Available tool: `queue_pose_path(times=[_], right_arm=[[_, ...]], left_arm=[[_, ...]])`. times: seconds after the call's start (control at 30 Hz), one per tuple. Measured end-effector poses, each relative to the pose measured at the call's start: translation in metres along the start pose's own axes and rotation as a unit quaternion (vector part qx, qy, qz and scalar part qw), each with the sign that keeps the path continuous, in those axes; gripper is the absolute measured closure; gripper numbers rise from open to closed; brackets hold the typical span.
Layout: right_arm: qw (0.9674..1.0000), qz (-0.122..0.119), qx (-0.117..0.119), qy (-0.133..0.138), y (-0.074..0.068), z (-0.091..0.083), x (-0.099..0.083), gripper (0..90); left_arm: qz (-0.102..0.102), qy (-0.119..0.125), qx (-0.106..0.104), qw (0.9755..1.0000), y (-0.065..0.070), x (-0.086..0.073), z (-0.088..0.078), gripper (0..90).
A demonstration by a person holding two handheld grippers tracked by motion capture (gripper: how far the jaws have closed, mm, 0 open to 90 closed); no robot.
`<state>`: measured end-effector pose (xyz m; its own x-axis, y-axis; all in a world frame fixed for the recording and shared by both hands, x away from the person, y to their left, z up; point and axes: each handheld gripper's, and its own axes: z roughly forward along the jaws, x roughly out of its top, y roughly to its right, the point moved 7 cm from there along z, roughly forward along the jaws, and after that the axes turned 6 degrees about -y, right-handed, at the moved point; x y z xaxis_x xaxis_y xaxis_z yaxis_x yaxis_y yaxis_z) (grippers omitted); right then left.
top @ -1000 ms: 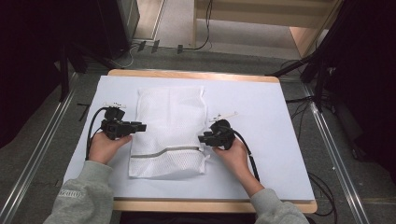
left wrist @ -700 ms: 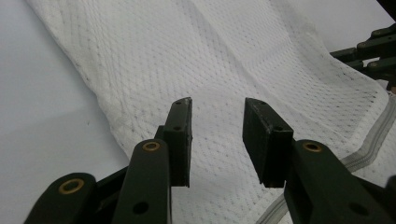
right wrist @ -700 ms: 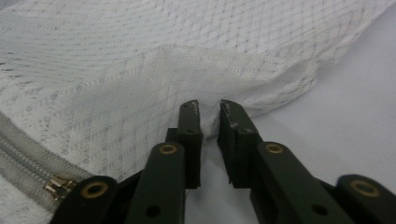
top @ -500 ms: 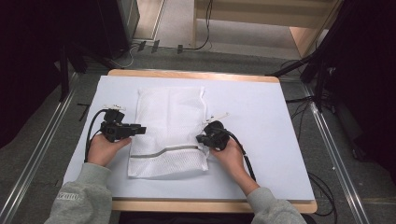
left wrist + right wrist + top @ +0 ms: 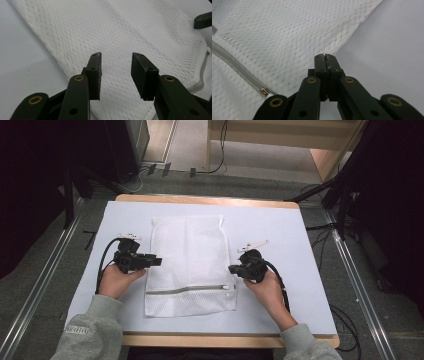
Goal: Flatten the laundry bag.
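A white mesh laundry bag [image 5: 187, 265] lies flat in the middle of the surface [image 5: 290, 230], which is covered by a pale sheet, with its long side running away from the person and a grey zipper [image 5: 190, 289] crossing it near the close end. The zipper pull [image 5: 264, 92] sits at the bag's right end, as the right tool view shows. The left tool [image 5: 150, 261] is held level at the bag's left edge, pointing inward across the mesh; its jaws stand apart, having just been opening a little further, and in the left tool view nothing lies between the pads [image 5: 95, 75], which hover above the netting near the bag's edge. The right tool [image 5: 234, 269] is at the bag's right edge, just above the zipper's end, pointing toward the mesh. Its jaws are clenched tight together, pad against pad; in the right tool view the tips [image 5: 325, 60] lie over the bag's border where mesh meets bare sheet, and whether a thread of netting is caught between them cannot be told. Both hands rest low on the surface, well apart, with the bag between them.
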<state>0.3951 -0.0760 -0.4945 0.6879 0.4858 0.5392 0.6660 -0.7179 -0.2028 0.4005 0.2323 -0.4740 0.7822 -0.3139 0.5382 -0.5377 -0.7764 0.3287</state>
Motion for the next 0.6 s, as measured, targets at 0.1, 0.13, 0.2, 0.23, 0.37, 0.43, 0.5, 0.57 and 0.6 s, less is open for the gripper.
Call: queue_pose_path(times=[0.1,0.13,0.2,0.23,0.37,0.43,0.5,0.57,0.6], right_arm=[[0.9997,0.007,0.024,0.001,-0.001,0.010,-0.002,81.0],[0.9997,0.005,0.023,0.003,-0.002,0.011,-0.002,79.9],[0.9998,0.001,0.016,0.012,-0.002,0.008,-0.001,77.9],[0.9997,-0.003,0.006,0.023,-0.001,0.002,0.000,77.6],[0.9993,0.007,0.004,0.035,0.001,-0.009,-0.005,87.3],[0.9993,0.003,0.011,0.035,-0.001,-0.014,-0.012,90.0],[0.9994,0.004,0.018,0.030,-0.007,-0.019,-0.022,90.0],[0.9993,-0.002,0.026,0.027,-0.012,-0.019,-0.029,90.0],[0.9993,-0.004,0.029,0.024,-0.015,-0.018,-0.032,90.0]], left_arm=[[0.006,-0.006,-0.008,0.9999,0.008,0.000,0.005,60.8],[0.010,-0.008,-0.009,0.9999,0.010,0.000,0.007,60.4],[0.018,-0.008,-0.012,0.9997,0.016,-0.002,0.009,60.1],[0.018,-0.008,-0.013,0.9997,0.017,-0.002,0.009,60.0],[0.024,-0.010,-0.019,0.9995,0.024,-0.004,0.011,60.1],[0.030,-0.006,-0.022,0.9993,0.030,-0.003,0.010,60.1],[0.040,-0.002,-0.027,0.9988,0.037,-0.002,0.009,60.2],[0.046,-0.002,-0.031,0.9985,0.044,-0.001,0.010,60.0],[0.048,-0.002,-0.033,0.9983,0.048,0.000,0.010,59.9]])
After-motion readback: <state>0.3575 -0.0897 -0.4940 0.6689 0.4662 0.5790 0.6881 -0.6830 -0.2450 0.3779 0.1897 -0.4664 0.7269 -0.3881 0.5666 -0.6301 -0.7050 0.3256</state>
